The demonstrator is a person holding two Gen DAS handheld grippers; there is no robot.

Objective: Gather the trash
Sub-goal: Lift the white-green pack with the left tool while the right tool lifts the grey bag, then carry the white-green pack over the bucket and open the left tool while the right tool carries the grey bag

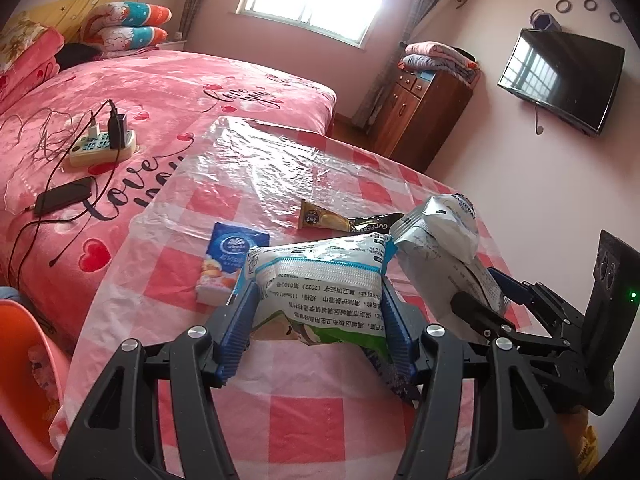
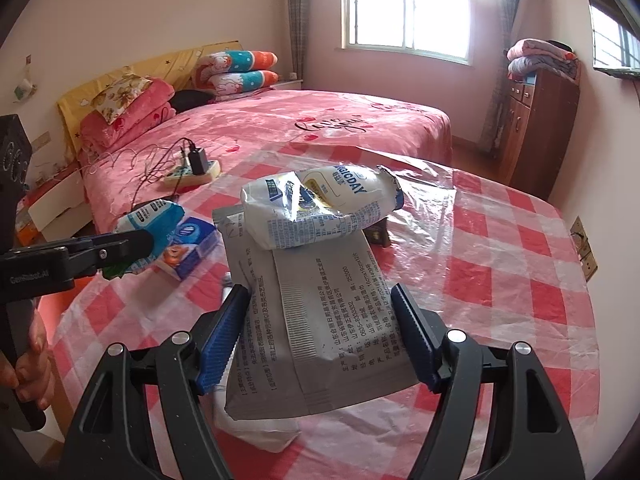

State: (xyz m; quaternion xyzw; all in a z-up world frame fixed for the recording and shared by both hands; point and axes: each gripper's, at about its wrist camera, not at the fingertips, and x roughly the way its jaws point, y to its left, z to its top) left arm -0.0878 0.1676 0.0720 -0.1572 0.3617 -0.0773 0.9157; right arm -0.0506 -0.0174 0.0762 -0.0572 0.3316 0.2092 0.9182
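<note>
1. Bedroom, left wrist view: a round table [image 1: 320, 420] under a pink-checked cloth and clear plastic film stands beside a bed [image 1: 160, 92] with a pink "love" blanket.
2. The left gripper [image 1: 318, 308] is clamped on a crumpled blue-and-white wrapper [image 1: 320, 276], its blue pads pressing both sides and holding it above the cloth; the wrapper's lower end trails down between the jaws, and its print is only partly legible.
3. On the table lie a blue tissue pack [image 1: 230, 264] and a coffee sachet [image 1: 324, 220], its right end cut off behind the raised wrappers.
4. At right, the right gripper [image 1: 486, 300] holds a grey wrapper [image 1: 440, 236]; its fingertips are largely hidden by the packet.
5. An orange plastic container [image 1: 24, 360] at the left edge is cropped; its contents cannot be made out.
6. A power strip [image 1: 102, 146] and a phone [image 1: 64, 196] rest on the bed.
7. Right wrist view: the right gripper [image 2: 320, 328] is closed on the flat grey wrapper [image 2: 316, 320], held above the table [image 2: 520, 280]; a crushed white "MAGICDAY" packet [image 2: 320, 204] sits on its far end.
8. The left gripper [image 2: 132, 246] enters from the left with the blue-and-white wrapper [image 2: 156, 216], partly masking the tissue pack [image 2: 192, 244].
9. A person's hand [image 2: 30, 364] at the left edge is cut off.
</note>
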